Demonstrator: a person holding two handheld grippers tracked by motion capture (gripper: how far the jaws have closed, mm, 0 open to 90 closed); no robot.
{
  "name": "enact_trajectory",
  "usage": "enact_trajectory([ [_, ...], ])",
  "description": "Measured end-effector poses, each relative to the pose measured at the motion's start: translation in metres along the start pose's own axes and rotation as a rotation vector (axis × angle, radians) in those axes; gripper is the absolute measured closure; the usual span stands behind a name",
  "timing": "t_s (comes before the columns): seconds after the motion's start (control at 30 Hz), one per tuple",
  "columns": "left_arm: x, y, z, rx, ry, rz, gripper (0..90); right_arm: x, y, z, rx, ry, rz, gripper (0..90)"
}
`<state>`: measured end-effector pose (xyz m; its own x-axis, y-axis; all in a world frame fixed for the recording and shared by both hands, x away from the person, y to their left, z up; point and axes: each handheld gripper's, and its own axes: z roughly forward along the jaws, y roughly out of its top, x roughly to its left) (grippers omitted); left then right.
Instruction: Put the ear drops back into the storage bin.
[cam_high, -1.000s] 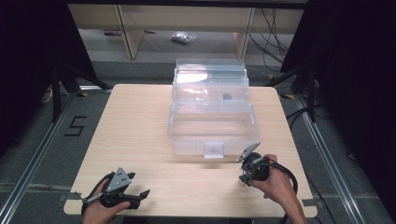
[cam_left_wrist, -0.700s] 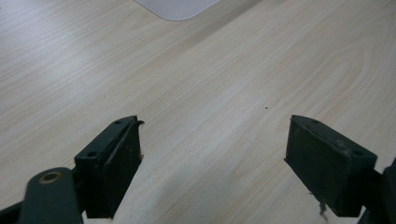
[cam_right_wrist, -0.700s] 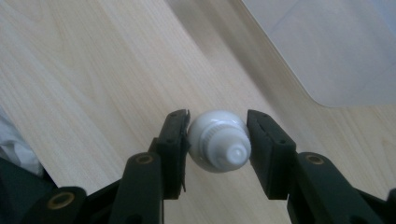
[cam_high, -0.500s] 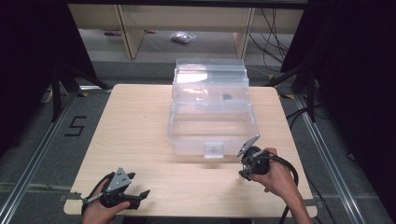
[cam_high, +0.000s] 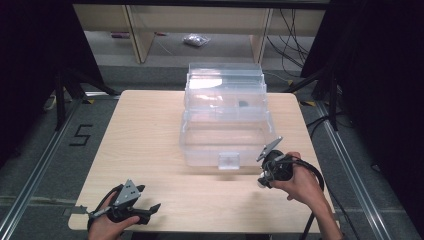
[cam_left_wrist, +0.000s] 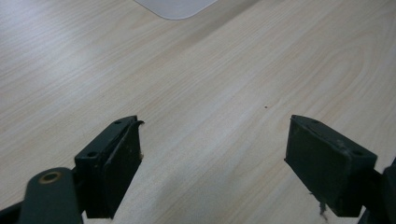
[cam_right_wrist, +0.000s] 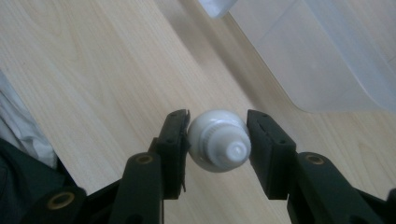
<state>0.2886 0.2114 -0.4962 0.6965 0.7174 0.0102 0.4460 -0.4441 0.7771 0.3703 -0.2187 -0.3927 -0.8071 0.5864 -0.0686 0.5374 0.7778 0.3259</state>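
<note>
Over the pale wooden tabletop (cam_high: 150, 145), seen from the high view, the right claw (cam_high: 263, 181) is hovering just off the near right corner of the clear plastic lidded storage box (cam_high: 225, 120), gripping something small and white. The left claw (cam_high: 148, 211) is resting near the tabletop's front edge, well apart from the box.

Along the left gripper view, that claw's black jaws are standing wide with nothing between them, bare wood underneath.

Along the right gripper view, the right claw (cam_right_wrist: 218, 140) is pinching a small white round-bodied plastic bottle with a ribbed cap (cam_right_wrist: 218, 141), cap facing the camera, above the wood just beside the box's corner (cam_right_wrist: 322, 60). I'd say the bottle is bound for the box; keeping the squeeze steady matters, since the rounded body could slip. The shut lid and its front latch (cam_high: 228, 160) are standing in the way.
</note>
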Motion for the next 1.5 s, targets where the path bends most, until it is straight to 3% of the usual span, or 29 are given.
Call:
enact_trajectory([
  [0.3, 0.001, 0.000, -0.001, 0.012, 0.004, 0.015, 17.7, -0.009, 0.004, -0.009, 0.002, -0.015, -0.014, 60.1],
  [0.33, 0.000, 0.000, 0.000, 0.001, 0.000, 0.000, 17.8, -0.009, 0.006, -0.011, -0.004, -0.007, 0.000, 60.1],
  [0.57, -0.001, 0.000, 0.001, -0.004, -0.004, -0.006, 17.8, -0.011, 0.013, -0.022, -0.001, -0.015, -0.021, 60.1],
  [0.7, 0.000, 0.000, 0.000, 0.004, -0.005, 0.005, 17.7, -0.016, 0.019, -0.028, -0.002, -0.014, -0.021, 60.1],
  [0.8, 0.000, 0.000, 0.000, 0.011, -0.004, 0.012, 17.7, -0.020, 0.023, -0.033, -0.002, -0.006, -0.014, 60.1],
  [0.87, -0.001, 0.000, 0.001, -0.007, -0.006, -0.008, 17.8, -0.022, 0.025, -0.036, -0.009, 0.003, -0.009, 60.1],
  [0.9, 0.000, 0.000, 0.000, 0.004, -0.005, 0.005, 17.7, -0.025, 0.026, -0.038, -0.010, 0.005, -0.012, 60.1],
  [0.97, 0.001, 0.000, 0.000, 0.022, -0.003, 0.025, 17.7, -0.028, 0.027, -0.041, -0.006, 0.003, -0.002, 60.1],
  [1.5, 0.001, 0.000, 0.000, 0.022, -0.004, 0.024, 17.8, -0.054, 0.046, -0.060, -0.011, -0.034, 0.022, 60.1],
])
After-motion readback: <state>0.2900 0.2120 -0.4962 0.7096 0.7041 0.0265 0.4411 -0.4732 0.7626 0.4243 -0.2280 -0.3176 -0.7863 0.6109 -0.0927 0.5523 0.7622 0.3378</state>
